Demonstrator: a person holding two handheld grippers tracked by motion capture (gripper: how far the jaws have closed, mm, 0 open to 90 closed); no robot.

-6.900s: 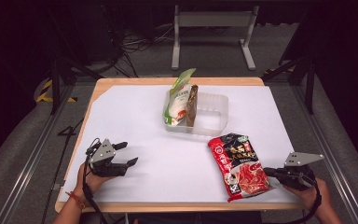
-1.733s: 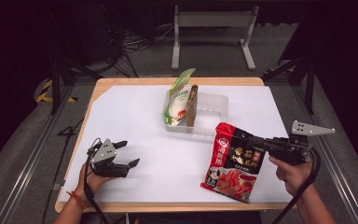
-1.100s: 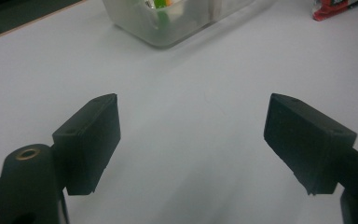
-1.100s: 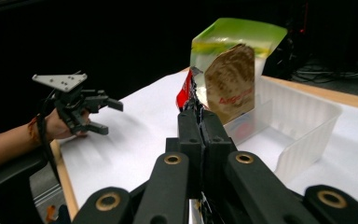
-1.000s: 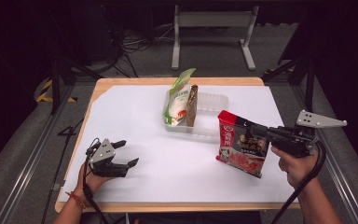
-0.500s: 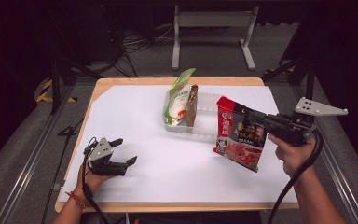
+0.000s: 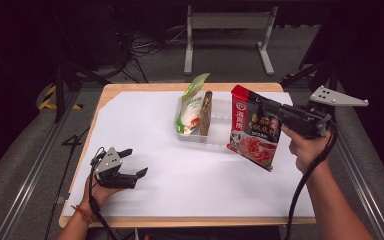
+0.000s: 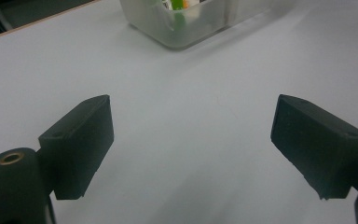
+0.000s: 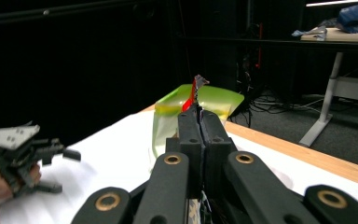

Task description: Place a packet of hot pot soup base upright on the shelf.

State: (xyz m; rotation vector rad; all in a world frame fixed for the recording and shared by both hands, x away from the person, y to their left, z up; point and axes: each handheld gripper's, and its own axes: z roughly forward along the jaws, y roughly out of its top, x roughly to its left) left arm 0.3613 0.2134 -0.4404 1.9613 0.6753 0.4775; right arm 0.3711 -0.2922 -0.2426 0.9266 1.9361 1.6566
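Now red packet [image 7: 252, 131] hangs from right gripper [image 7: 266, 108]

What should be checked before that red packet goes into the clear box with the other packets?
1. Grip: right gripper shut on the red packet: ok.
2. Packet off the table, hanging beside the clear box: ok.
3. Free room in the box right of the green packet and brown packet: ok.
4. Left gripper open, resting well away: ok.
5. Packet lined up over the gap: not ok.
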